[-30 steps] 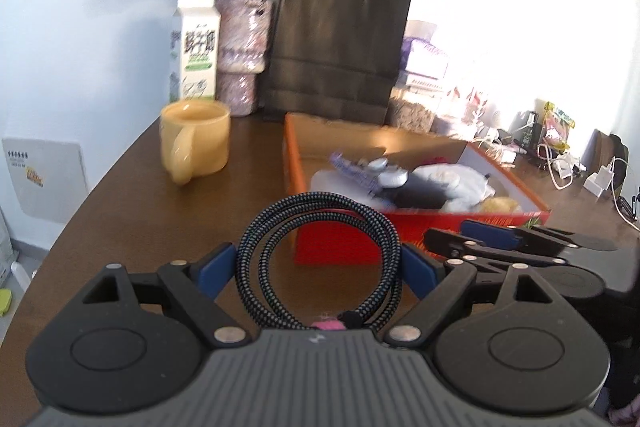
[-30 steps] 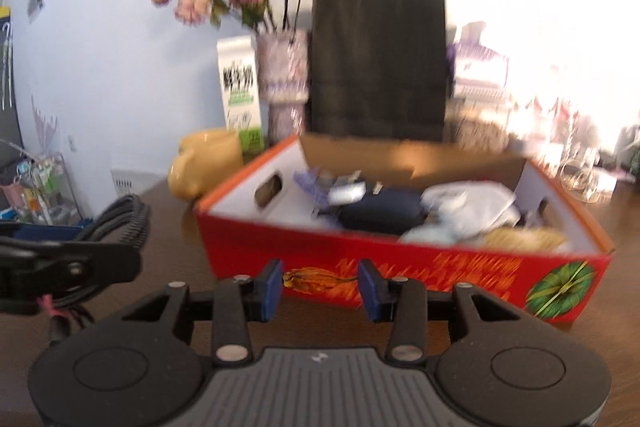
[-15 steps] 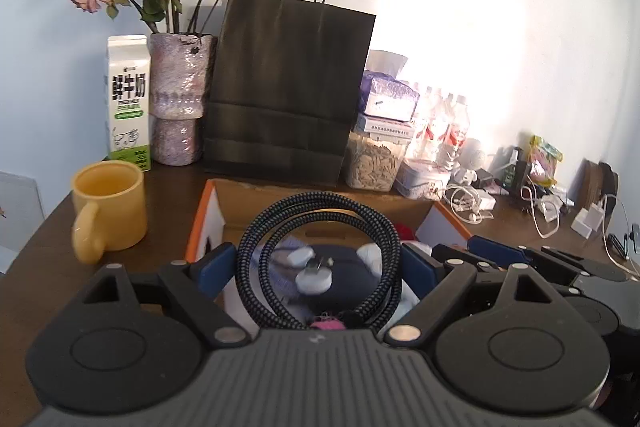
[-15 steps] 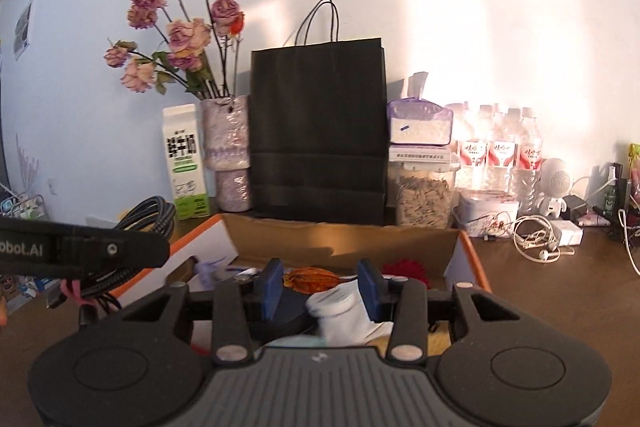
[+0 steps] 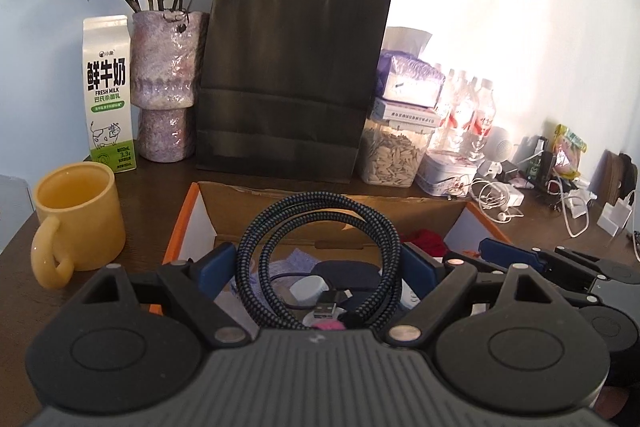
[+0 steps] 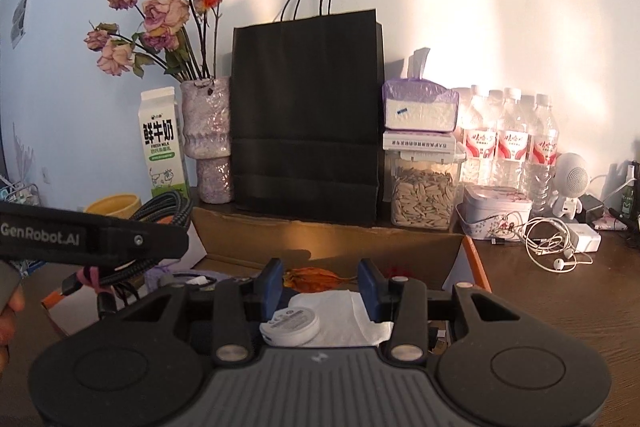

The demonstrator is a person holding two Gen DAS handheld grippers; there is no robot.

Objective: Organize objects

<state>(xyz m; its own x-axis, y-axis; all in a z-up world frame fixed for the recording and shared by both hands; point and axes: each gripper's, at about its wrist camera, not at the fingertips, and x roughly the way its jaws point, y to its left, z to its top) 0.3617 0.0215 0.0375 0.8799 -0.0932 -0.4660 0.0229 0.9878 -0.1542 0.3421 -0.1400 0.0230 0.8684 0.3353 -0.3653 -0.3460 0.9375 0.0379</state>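
Braided black-and-blue cable point(image 5: 320, 259), wound into a coil, sits clamped between the blue pads point(image 5: 218, 265) of the left gripper point(image 5: 320, 267). The coil stands upright in the grip, directly above the open cardboard box point(image 5: 320, 205), which has orange outer walls and a white inner lining. The cable's USB plug point(image 5: 325, 308) hangs at the bottom of the coil, beside a pink tie point(image 5: 328, 325).

Inside the box lie a dark blue pouch point(image 5: 344, 273), a red cloth item point(image 5: 426, 241), a white tissue point(image 6: 344, 311) and a round white puck point(image 6: 290, 323). The right gripper point(image 6: 320, 285) hovers over the right part of the box with its jaws parted and nothing between them.

In the right wrist view the left gripper appears at the left edge, with the cable coil point(image 6: 160, 211) projecting beyond its black finger.

Around the box on the brown wooden table point(image 6: 560, 307):
- yellow mug point(image 5: 76, 219), to the left;
- milk carton point(image 5: 108, 93) and vase point(image 5: 166, 87) of dried roses, behind the mug;
- black paper bag point(image 5: 292, 75), just behind the box;
- seed jar point(image 5: 392, 157) and water bottles point(image 6: 508, 143), to the right rear.
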